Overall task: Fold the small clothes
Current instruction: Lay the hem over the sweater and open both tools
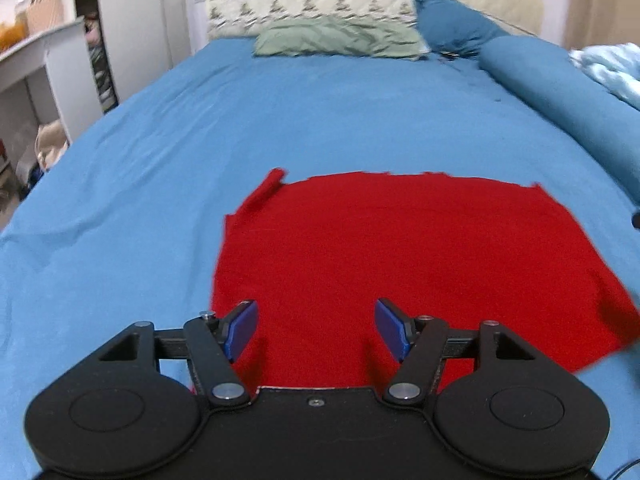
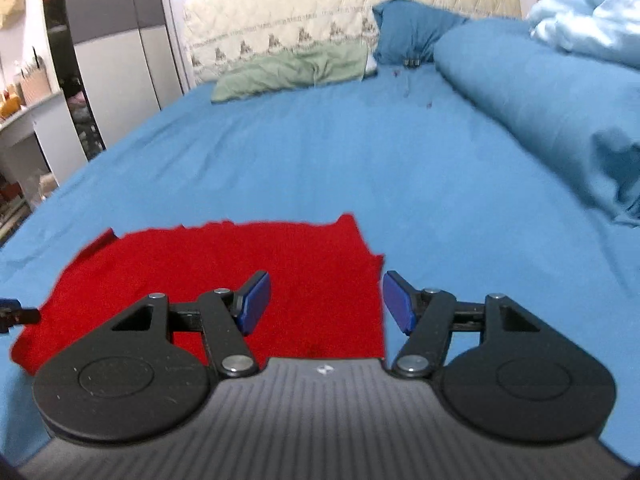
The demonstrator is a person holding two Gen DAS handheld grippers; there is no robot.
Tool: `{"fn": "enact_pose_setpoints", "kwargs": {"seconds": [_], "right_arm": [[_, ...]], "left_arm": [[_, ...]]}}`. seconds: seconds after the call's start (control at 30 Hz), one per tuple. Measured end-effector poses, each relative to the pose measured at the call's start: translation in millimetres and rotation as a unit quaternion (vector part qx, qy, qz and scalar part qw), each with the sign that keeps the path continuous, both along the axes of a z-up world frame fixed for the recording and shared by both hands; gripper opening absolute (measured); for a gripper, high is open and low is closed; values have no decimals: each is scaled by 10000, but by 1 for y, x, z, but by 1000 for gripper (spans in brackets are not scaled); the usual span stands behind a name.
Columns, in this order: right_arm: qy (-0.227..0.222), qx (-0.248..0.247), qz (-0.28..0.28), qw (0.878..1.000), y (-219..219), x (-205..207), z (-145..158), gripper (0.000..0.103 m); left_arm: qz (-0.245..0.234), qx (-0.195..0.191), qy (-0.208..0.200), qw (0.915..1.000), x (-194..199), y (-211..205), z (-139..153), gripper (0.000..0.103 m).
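A: Item one, tongs. My left gripper (image 1: 316, 330) has its blue pads (image 1: 244, 330) spread wide with nothing between them. My right gripper (image 2: 326, 302) is likewise spread and holds nothing.

B: Item two, the garment?

A: Red cloth (image 1: 400, 256), lying flat on the blue bedsheet (image 1: 280, 120). It begins directly under the left gripper's jaws and runs ahead and to its right. From the right gripper it sits under the left finger and off to the left; the cloth's right edge falls between the two pads.

B: Orientation?

A: Roughly rectangular, long axis across the tongs, side to side. A small flap sticks up at its far left corner. Matte, soft-looking fabric, few wrinkles.

B: Beyond it?

A: Green pillow (image 1: 340, 40), blue rolled bedding (image 2: 540, 100), quilted cream headboard (image 2: 340, 0).
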State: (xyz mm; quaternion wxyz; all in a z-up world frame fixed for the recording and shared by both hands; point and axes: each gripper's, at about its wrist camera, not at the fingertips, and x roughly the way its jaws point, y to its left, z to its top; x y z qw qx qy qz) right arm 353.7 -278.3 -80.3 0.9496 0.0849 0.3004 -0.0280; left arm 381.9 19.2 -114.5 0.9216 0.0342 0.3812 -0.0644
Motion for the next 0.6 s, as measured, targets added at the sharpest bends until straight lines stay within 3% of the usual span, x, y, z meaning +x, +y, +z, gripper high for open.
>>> {"fn": "enact_pose_setpoints", "kwargs": {"seconds": [0.03,0.1,0.2,0.47,0.6], "right_arm": [[-47,8,10,10000,-3,-9,7,84],[-99,-23,14,9999,-7,-26,17,103],[-133,-145,107,9997,-7,-51,22,103],[165,-309,3,9994,-3,-73,-9,103],[297,-140,-191,9993,-10,-67,-36,103]], "left_arm": [[-46,-7,-22,10000,-8,-7,5,73],[-125,-63,-64,9999,-22,-19,11,76],[-297,-218,-56,9993,-33,-40,12,96],[-783,-382,40,9962,-18,-91,-8,103],[-942,-91,185,9953,-5,-110,-25,103]]}}
